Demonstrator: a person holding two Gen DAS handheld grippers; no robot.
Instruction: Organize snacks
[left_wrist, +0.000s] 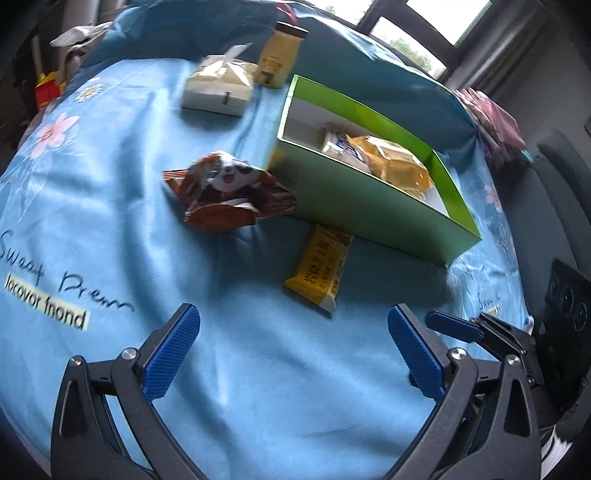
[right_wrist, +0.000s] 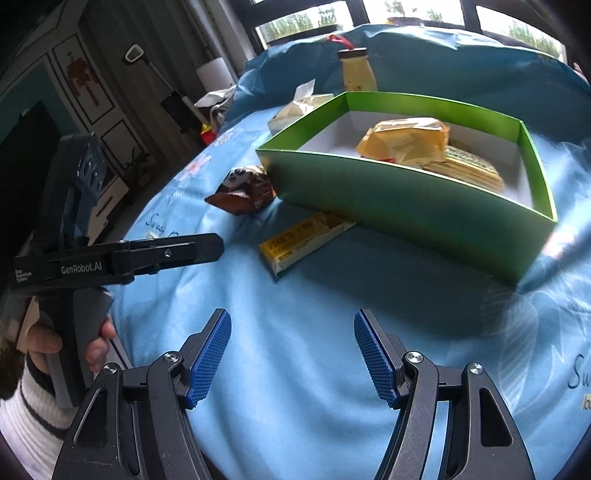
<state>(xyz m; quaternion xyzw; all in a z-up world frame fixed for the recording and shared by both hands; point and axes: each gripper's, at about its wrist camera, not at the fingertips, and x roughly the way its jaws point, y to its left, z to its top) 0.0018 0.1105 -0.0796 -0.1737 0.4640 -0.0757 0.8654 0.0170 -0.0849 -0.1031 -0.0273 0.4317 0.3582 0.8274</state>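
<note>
Item: yellow snack bar, flat on the blue cloth, far end touching the near wall of the green box, which already holds packets. Likely light, crinkly, slippery wrapper, brittle contents; best pinched across its narrow middle. Panda packet lies left beside the box. Left gripper and right gripper: jaws apart, empty.
</note>
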